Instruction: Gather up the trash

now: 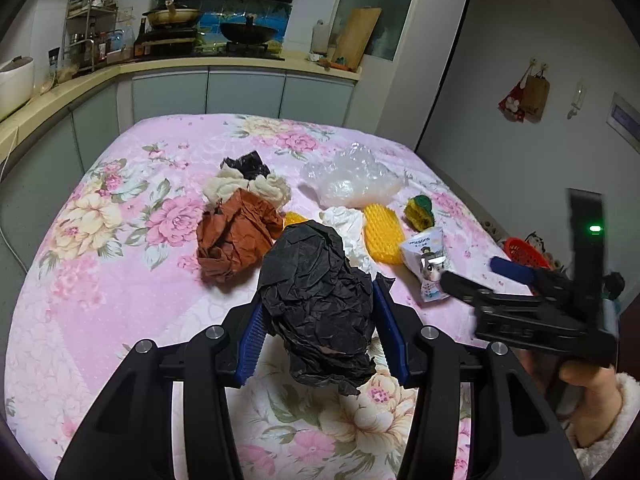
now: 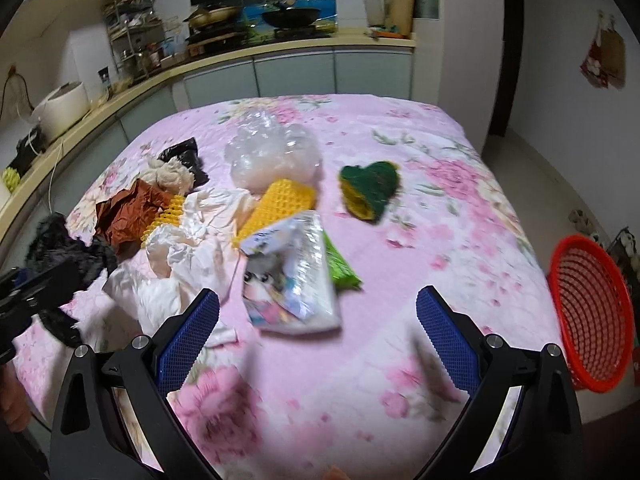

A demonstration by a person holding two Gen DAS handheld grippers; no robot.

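My left gripper (image 1: 320, 308) is shut on a crumpled black paper ball (image 1: 320, 300) and holds it above the floral pink tablecloth (image 1: 100, 300). It also shows at the left of the right wrist view (image 2: 60, 248). My right gripper (image 2: 318, 304) is open and empty, just short of a printed snack wrapper (image 2: 288, 280); it also shows in the left wrist view (image 1: 472, 280). On the table lie brown paper (image 1: 236, 236), white tissue (image 2: 188, 248), yellow foam mesh (image 2: 280, 204), a clear plastic bag (image 2: 272, 156) and a green and yellow scrubber (image 2: 370, 188).
A red mesh basket (image 2: 592, 316) stands on the floor to the right of the table. A green strip (image 2: 340, 268) pokes out beside the wrapper. A kitchen counter (image 1: 200, 64) with pans runs behind and along the left.
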